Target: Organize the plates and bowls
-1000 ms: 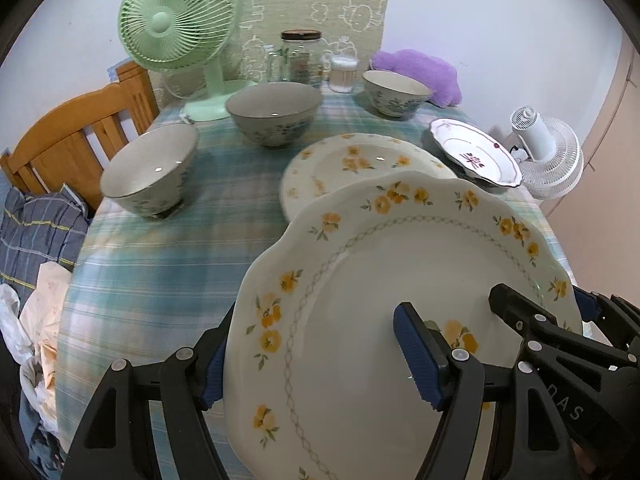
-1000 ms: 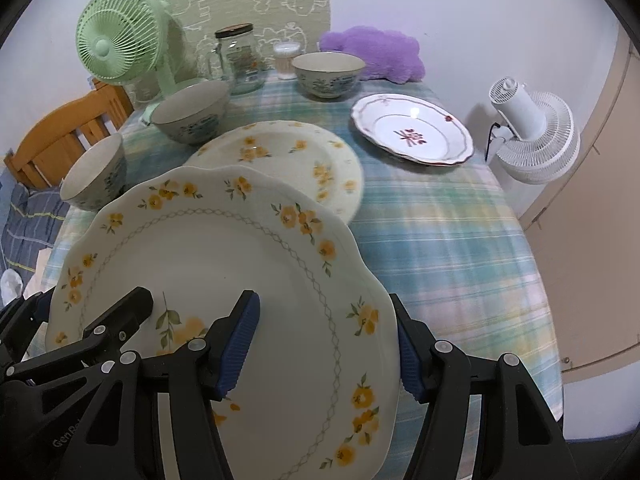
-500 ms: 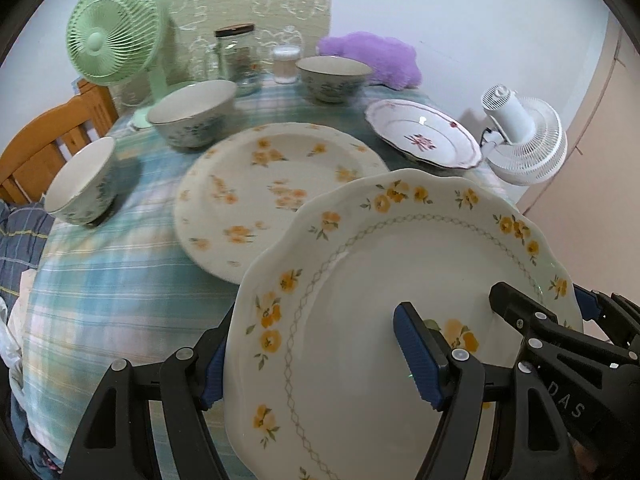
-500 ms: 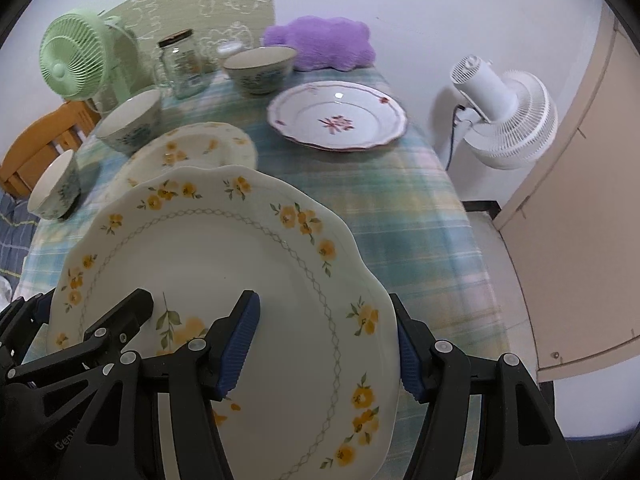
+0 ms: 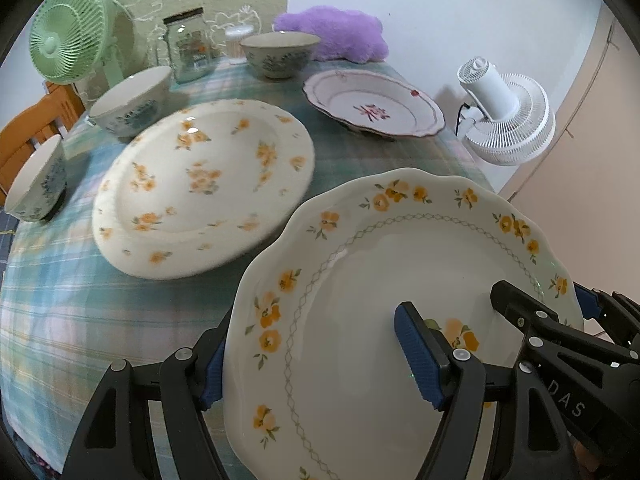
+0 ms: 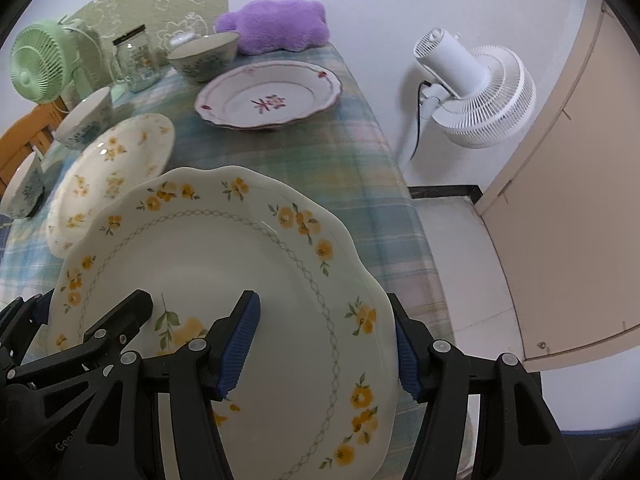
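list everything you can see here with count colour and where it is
scalloped plate: 1, white with yellow flowers, held off the table by both grippers
round plate: 1, white with yellow flowers, middle of table
red-trimmed plate: 1, white with a red flower, far right of table
bowls: 3, white with blue pattern, two along the left side, one at the back
glass jar: 1, clear with dark lid, back of table
green fan: 1, back left
purple plush: 1, back edge by wall
white fan: 1, beside table on the right
tablecloth: 1, blue-green plaid
wooden chair: 1, left
left gripper: black, blue pads, clamped on scalloped plate's rim
right gripper: same, opposite rim
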### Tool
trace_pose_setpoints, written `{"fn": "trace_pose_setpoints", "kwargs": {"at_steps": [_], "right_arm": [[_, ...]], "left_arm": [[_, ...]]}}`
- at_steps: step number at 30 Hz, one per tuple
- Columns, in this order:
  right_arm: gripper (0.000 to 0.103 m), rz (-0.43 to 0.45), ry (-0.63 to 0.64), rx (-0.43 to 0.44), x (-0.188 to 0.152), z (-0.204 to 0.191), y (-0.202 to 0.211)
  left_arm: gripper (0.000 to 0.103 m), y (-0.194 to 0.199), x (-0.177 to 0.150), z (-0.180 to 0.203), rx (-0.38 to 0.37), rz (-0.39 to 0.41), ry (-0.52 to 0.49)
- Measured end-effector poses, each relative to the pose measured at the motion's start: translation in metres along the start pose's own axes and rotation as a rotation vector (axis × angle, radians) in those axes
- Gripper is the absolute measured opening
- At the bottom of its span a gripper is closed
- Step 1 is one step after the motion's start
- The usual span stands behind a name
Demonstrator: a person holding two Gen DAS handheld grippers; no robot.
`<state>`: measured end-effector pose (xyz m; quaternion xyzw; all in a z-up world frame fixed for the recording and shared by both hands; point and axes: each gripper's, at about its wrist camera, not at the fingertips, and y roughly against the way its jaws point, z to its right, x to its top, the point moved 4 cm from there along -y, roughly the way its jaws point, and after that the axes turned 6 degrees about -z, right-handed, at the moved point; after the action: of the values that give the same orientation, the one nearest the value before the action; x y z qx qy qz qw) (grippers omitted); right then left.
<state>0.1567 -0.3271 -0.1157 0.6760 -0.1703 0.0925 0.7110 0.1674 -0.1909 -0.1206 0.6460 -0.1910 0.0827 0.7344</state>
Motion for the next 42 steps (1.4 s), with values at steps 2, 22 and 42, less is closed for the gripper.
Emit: {"fn": "trace_pose_setpoints", "kwargs": {"at_steps": [2,22,42], "right_arm": [[0.065,-0.015,0.002,-0.003,0.000,0.004,-0.005],[0.062,-0.084,0.058,-0.015,0.007,0.005,-0.039],[0.058,-0.041,0.030,-0.057,-0.005,0.009,-0.018]], "left_arm": [[0.075,-0.006,-0.001,0.004,0.000,-0.016,0.004],[0.077,-0.032,0.004,0.007,0.077,-0.070,0.023],[0.081,-0.023,-0.005,0.013,0.104,-0.086,-0.080]]}}
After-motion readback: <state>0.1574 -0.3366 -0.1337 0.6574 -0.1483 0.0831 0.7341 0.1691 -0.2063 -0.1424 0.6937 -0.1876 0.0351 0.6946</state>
